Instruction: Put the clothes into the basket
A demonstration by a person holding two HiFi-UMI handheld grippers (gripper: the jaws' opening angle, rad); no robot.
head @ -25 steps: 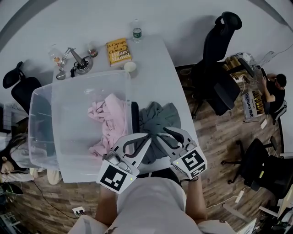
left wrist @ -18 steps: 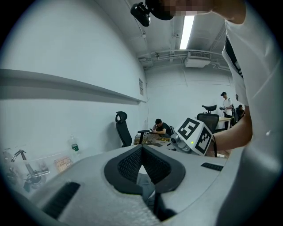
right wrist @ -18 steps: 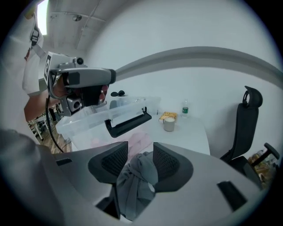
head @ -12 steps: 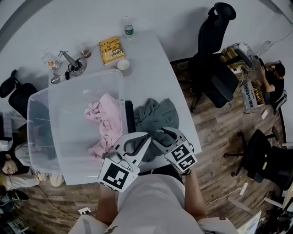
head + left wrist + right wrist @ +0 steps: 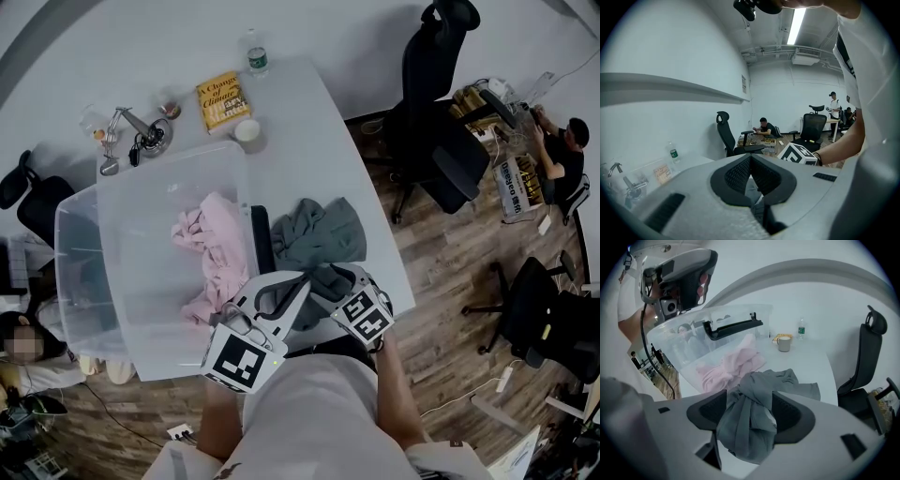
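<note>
The white table (image 5: 309, 131) is carrying the clear basket (image 5: 141, 192). A grey garment (image 5: 319, 234) is lying crumpled on the tabletop just right of the basket, outside it, while a pink garment (image 5: 220, 248) is sitting inside the basket against its right wall. The right gripper (image 5: 750, 416) is reaching over the grey garment's near end; its jaws have just been opening and are standing apart with a bunch of grey cloth between them. The left gripper (image 5: 750, 159) is hovering by the basket's near right corner, jaws closed together on nothing
</note>
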